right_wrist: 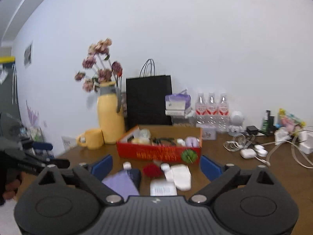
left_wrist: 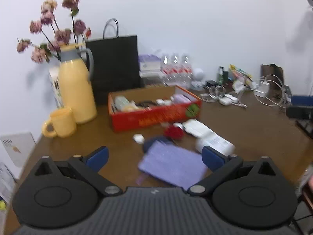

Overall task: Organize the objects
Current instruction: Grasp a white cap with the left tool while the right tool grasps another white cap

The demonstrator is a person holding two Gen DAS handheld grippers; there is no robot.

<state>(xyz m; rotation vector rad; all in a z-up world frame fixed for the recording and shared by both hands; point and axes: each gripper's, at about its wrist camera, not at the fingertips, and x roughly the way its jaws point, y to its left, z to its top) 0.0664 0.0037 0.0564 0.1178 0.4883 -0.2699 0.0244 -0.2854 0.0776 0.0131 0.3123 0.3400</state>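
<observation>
An open red cardboard box (left_wrist: 154, 115) (right_wrist: 158, 153) holding several small items stands mid-table. In front of it lie a purple cloth (left_wrist: 174, 166) (right_wrist: 122, 184), a red fluffy ball (left_wrist: 174, 132) (right_wrist: 151, 170), a small white case (left_wrist: 138, 138) (right_wrist: 126, 165), a flat white packet (left_wrist: 195, 127) (right_wrist: 181, 176) and a white labelled package (left_wrist: 217, 144) (right_wrist: 163, 189). My left gripper (left_wrist: 154, 154) hovers open over the purple cloth, holding nothing. My right gripper (right_wrist: 156, 162) is open too, empty, back from the loose items. The left gripper's blue pad (right_wrist: 42, 146) shows at the right view's left edge.
A yellow thermos jug (left_wrist: 76, 90) with dried flowers and a yellow mug (left_wrist: 60, 122) stand at the left. A black paper bag (left_wrist: 115, 66), water bottles (left_wrist: 176, 68) and tissue packs line the wall. Cables and chargers (left_wrist: 270, 90) clutter the right of the brown table (left_wrist: 244, 127).
</observation>
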